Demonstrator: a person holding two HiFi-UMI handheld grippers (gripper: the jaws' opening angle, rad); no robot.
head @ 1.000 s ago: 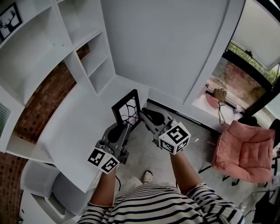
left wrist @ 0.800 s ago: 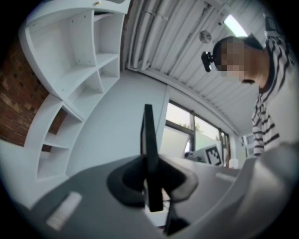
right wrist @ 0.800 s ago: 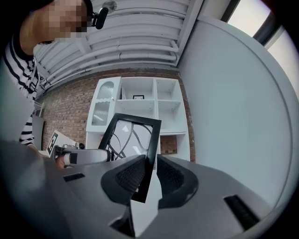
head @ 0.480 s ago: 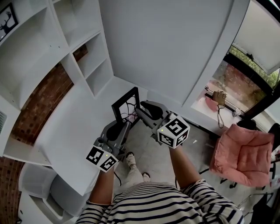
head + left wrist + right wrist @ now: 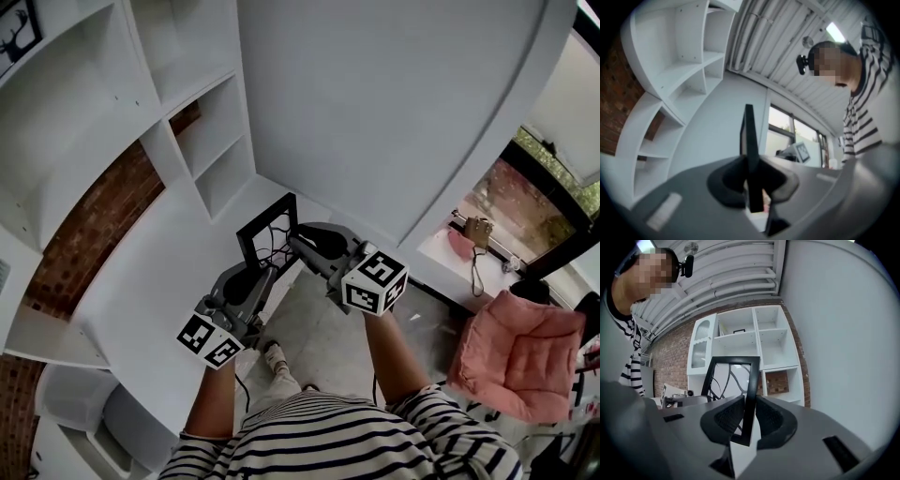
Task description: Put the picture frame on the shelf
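Observation:
A black picture frame [image 5: 268, 231] with a branch pattern hangs upright over the inner edge of the white desk, held from both sides. My left gripper [image 5: 263, 273] is shut on its lower left edge. In the left gripper view the frame [image 5: 749, 136] shows edge-on between the pads. My right gripper [image 5: 296, 244] is shut on the frame's right side. In the right gripper view the frame [image 5: 732, 376] stands in front of the white shelf unit [image 5: 754, 341]. The shelf unit [image 5: 164, 103] fills the upper left of the head view, its cubbies open.
A framed deer picture [image 5: 19, 33] stands in the top-left shelf. The white desk [image 5: 141, 272] runs below the shelves. A pink chair [image 5: 520, 347] is at the right, a bag [image 5: 473, 230] on the window sill. The person's foot [image 5: 275, 356] is on the floor.
Both grippers keep their hold on the frame. The person has stepped forward, and the shelves now lie closer to the frame in the head view.

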